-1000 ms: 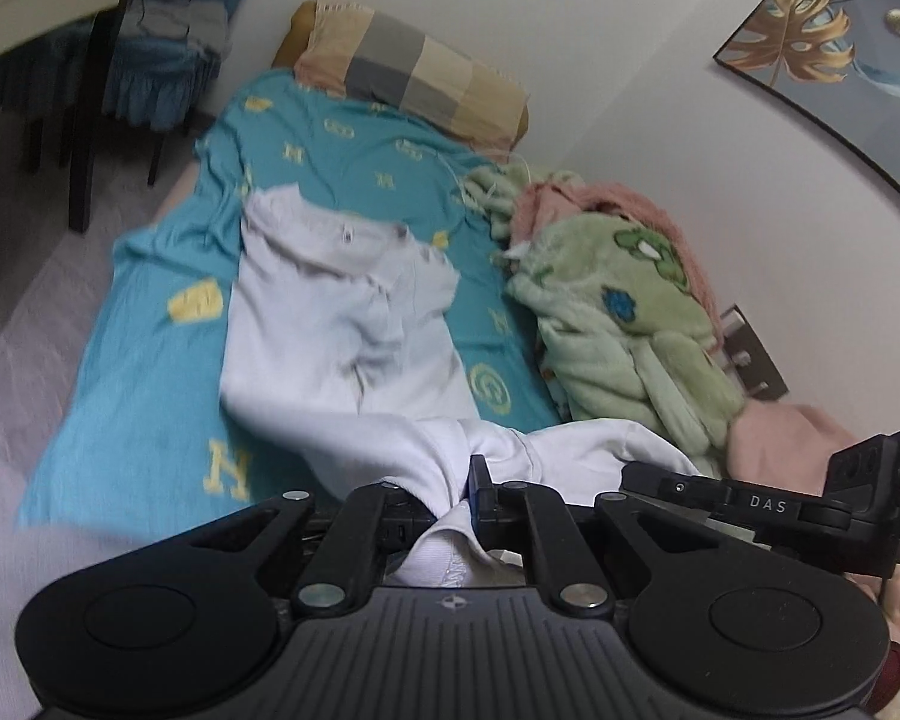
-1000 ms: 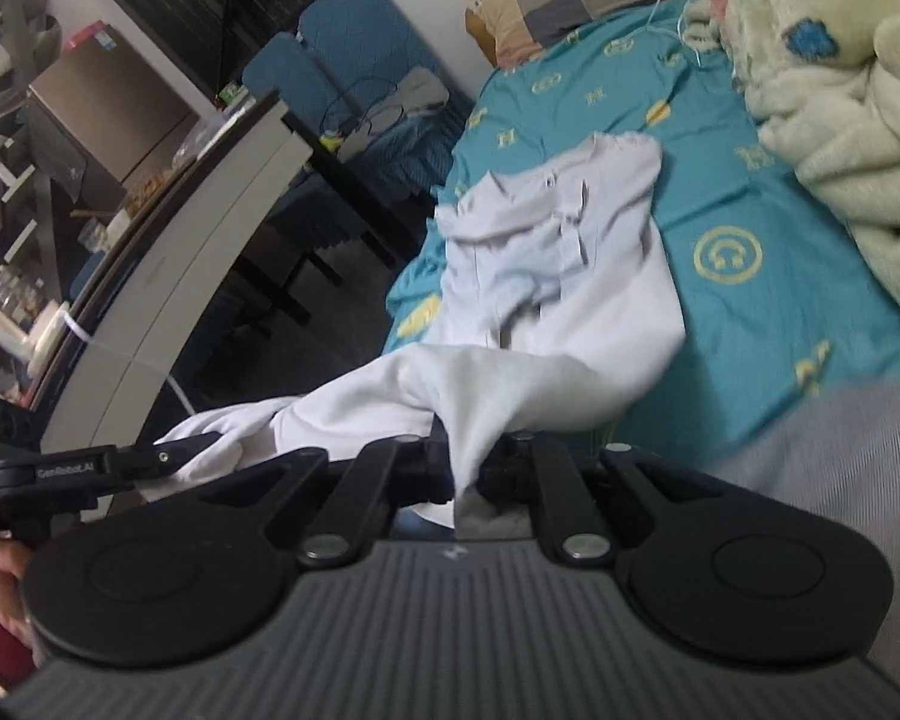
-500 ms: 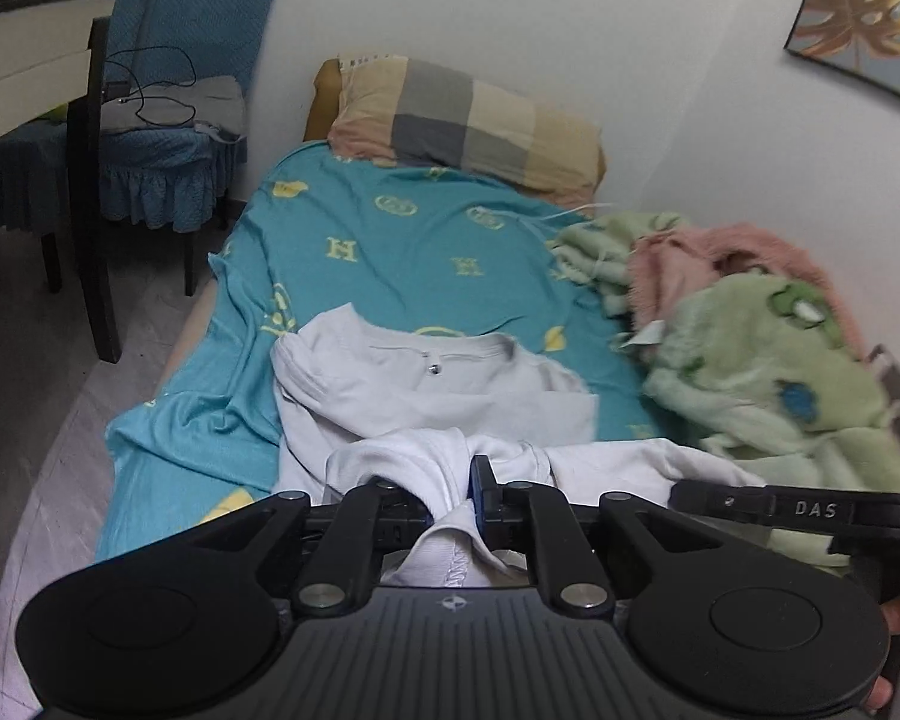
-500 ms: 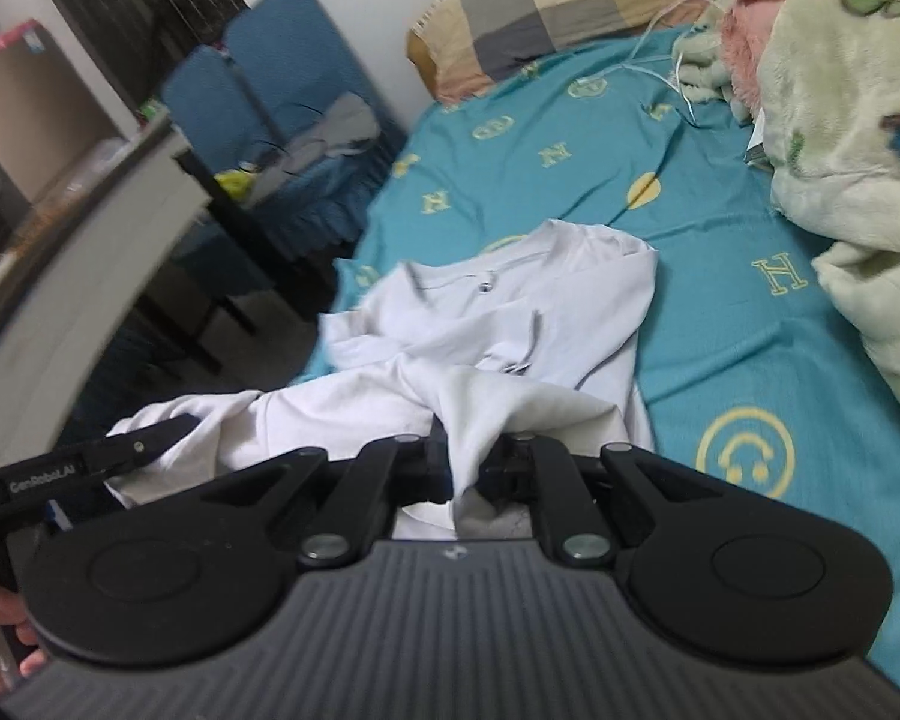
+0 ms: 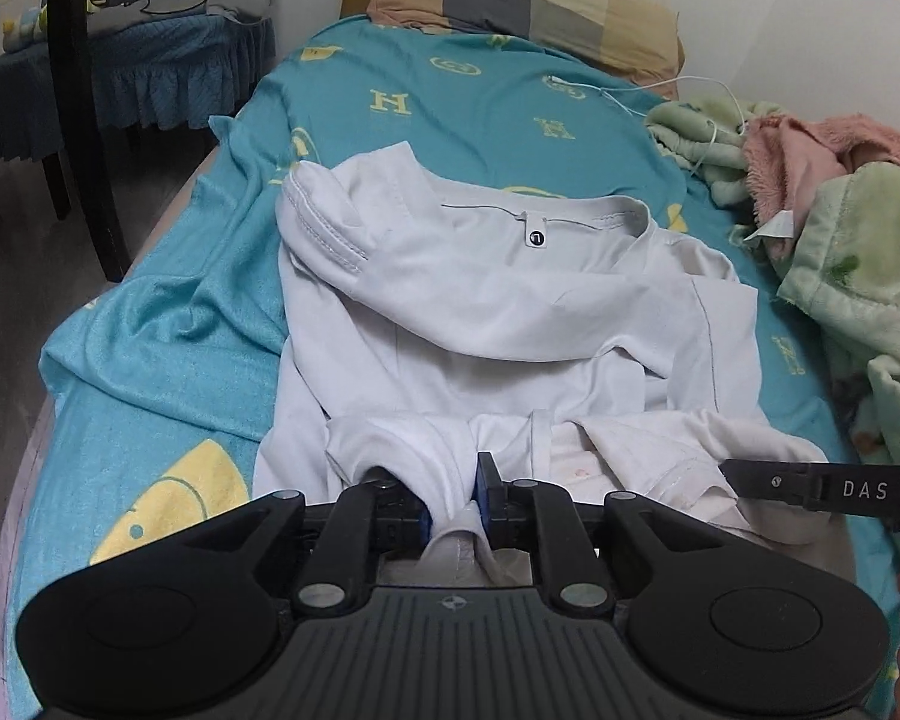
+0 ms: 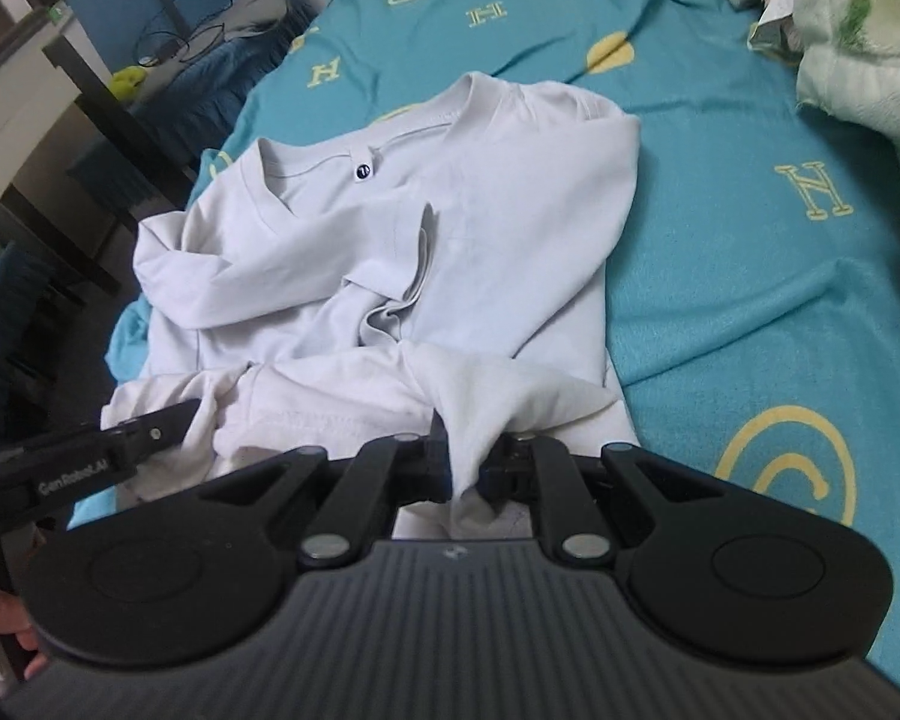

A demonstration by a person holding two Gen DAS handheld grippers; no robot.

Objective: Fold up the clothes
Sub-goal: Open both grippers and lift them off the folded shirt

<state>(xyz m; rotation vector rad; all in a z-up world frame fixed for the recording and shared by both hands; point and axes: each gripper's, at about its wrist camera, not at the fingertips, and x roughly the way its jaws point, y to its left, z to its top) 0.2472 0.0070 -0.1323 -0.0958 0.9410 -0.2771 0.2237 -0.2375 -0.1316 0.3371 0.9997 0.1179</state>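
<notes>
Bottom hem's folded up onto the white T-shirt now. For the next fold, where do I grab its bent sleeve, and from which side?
Judging by the fold, pinch the sleeve at its stitched cuff, coming in from the shirt's chair-side edge. The cuff lies doubled back on the chest, its edge raised and free, so fingers may slide under without catching the body layer.

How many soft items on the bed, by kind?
White T-shirt: 1
Checked pillow: 1
Teal sheet: 1
Fleece blankets, green and pink: 2
Total: 5
</notes>
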